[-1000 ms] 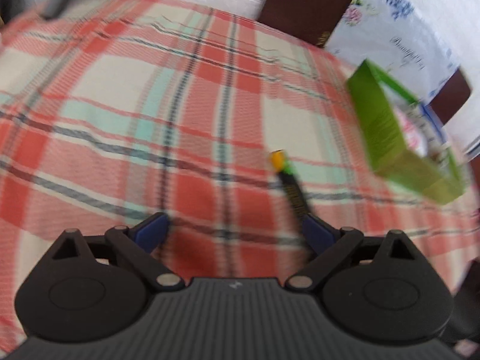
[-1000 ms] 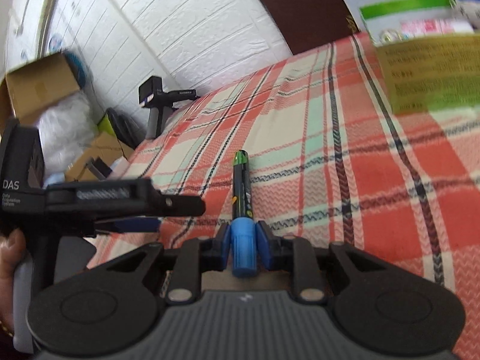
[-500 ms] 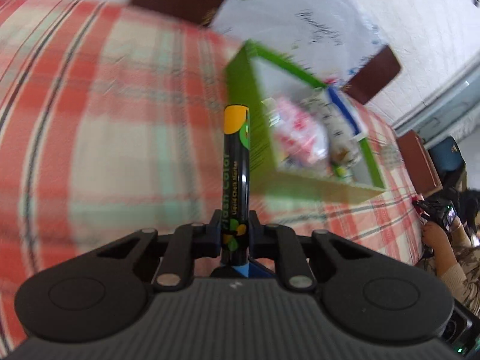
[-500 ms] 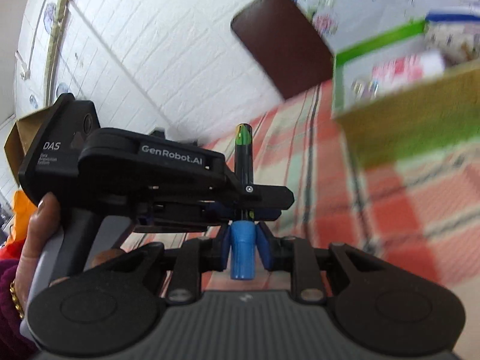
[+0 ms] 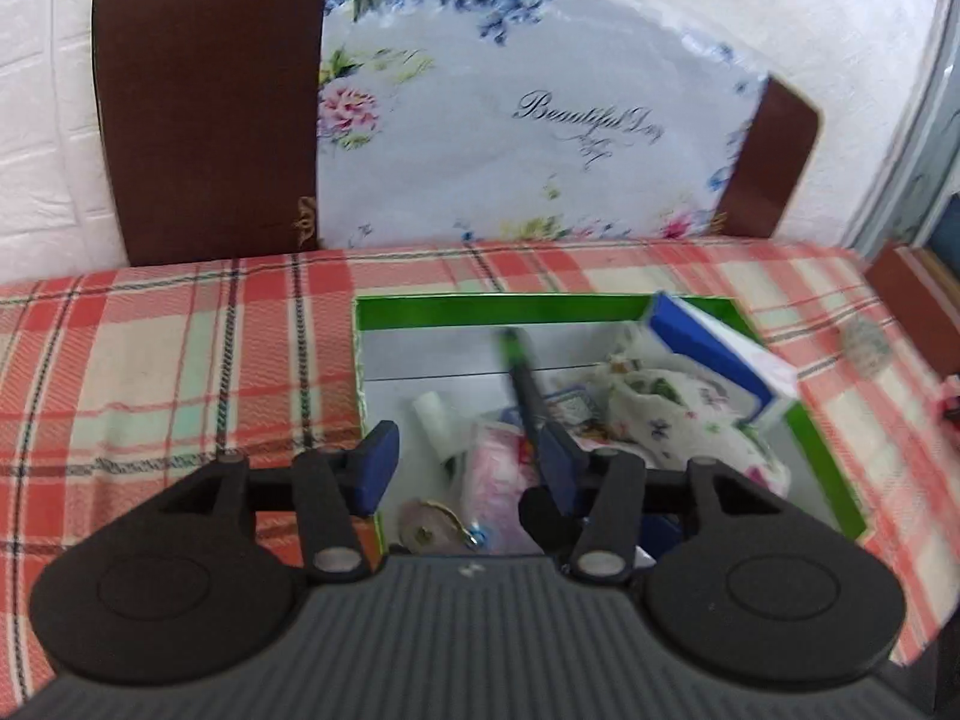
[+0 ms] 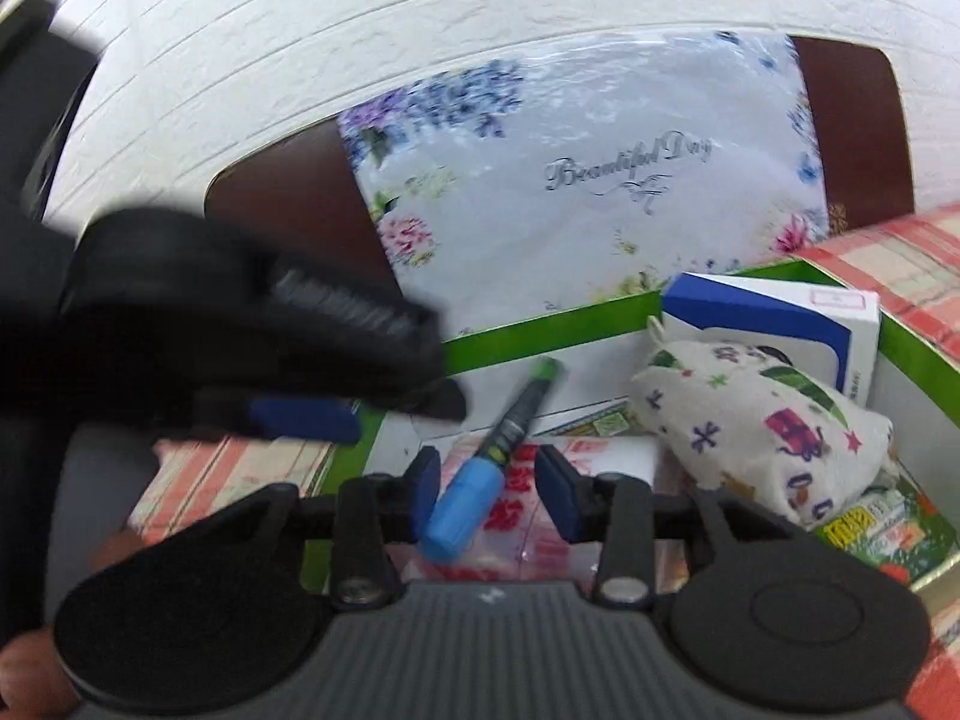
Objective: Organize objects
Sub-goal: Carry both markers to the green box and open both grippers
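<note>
Marker now tips loose between the parted jaws of the right gripper, which have just been opening over the green box at the counter's far edge, while the left gripper, also spreading, holds nothing, so the drop-off looks nearly done

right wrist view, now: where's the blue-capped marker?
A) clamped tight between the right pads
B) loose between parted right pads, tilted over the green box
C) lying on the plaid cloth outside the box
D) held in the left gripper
B: the marker slants between the right gripper pads with gaps on both sides, above the green box; the jaws have just been opening.
</note>
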`<action>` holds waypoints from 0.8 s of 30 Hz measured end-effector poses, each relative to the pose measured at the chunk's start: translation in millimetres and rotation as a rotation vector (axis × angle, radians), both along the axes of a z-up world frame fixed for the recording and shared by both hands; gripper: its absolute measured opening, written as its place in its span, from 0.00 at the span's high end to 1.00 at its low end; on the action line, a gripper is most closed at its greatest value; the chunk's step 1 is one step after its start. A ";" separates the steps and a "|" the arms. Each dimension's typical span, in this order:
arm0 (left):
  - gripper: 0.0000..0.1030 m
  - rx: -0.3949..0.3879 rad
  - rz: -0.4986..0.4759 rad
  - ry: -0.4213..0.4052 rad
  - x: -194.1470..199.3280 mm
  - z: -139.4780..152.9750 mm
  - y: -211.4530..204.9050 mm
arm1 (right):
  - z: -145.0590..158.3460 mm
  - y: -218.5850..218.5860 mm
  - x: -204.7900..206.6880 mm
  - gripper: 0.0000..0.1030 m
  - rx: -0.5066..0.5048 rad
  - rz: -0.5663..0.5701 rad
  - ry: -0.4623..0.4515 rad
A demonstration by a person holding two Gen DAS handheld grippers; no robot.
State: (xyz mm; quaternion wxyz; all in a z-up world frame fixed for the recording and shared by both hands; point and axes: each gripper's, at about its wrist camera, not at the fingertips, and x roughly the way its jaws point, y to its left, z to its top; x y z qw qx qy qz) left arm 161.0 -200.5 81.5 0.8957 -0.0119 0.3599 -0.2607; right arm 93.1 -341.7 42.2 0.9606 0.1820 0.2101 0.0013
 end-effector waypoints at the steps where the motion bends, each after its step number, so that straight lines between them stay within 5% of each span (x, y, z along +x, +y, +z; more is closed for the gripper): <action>1: 0.47 0.000 -0.004 -0.024 -8.0 1.6 7.0 | 0.7 -1.8 -10.0 0.59 0.000 0.000 -0.022; 7: 0.47 0.037 0.001 -0.095 -50.6 2.6 31.1 | 2.2 11.4 -58.8 0.58 0.001 -0.025 -0.061; 12: 0.43 0.111 0.072 -0.123 -70.0 -3.9 56.0 | -3.9 39.6 -102.3 0.55 -0.104 0.015 -0.068; 19: 0.41 0.265 0.182 -0.125 -91.5 -32.8 100.9 | -19.1 84.6 -106.2 0.51 -0.246 0.129 0.079; 24: 0.39 0.277 0.245 -0.091 -97.6 -47.7 136.3 | -24.9 91.3 -96.7 0.47 -0.249 0.124 0.158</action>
